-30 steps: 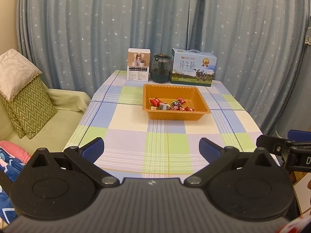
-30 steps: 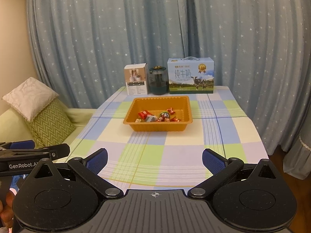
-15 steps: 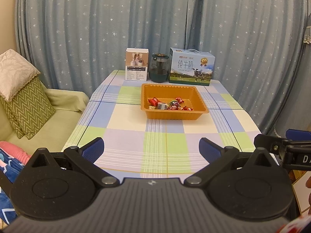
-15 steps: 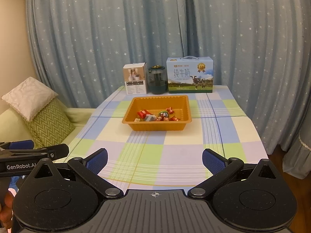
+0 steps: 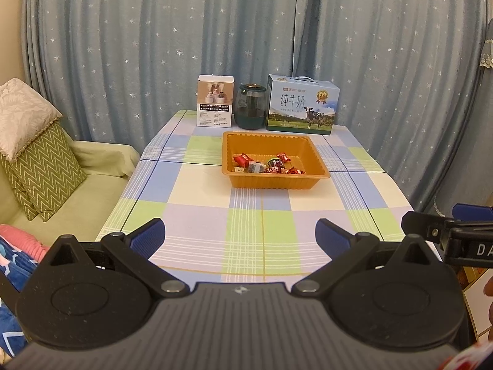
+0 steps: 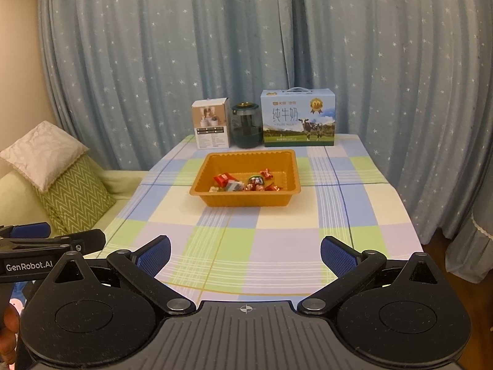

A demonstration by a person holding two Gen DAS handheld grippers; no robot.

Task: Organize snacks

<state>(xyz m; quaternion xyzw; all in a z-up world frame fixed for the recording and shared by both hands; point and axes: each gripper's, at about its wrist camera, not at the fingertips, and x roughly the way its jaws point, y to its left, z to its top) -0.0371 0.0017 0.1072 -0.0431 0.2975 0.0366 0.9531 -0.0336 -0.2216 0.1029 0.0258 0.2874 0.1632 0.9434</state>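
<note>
This is a home living or dining room. Blue star-printed curtains point(image 5: 246, 30) cover the whole back wall. A pale green sofa point(image 5: 92, 178) with zigzag and cream cushions point(image 5: 40, 160) stands beside the surface point(image 5: 200, 203), which wears a checked cloth and carries a snack tray point(image 5: 274, 182), a milk carton point(image 5: 302, 108), a jar point(image 5: 250, 111) and a small box point(image 5: 214, 104).

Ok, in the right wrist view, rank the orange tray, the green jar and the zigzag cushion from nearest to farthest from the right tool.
1. Orange tray, straight ahead of the right tool, mid-table.
2. Zigzag cushion, off to the left on the sofa; close to the tray's range, so a loose call.
3. Green jar, far table edge by the curtain.
</note>
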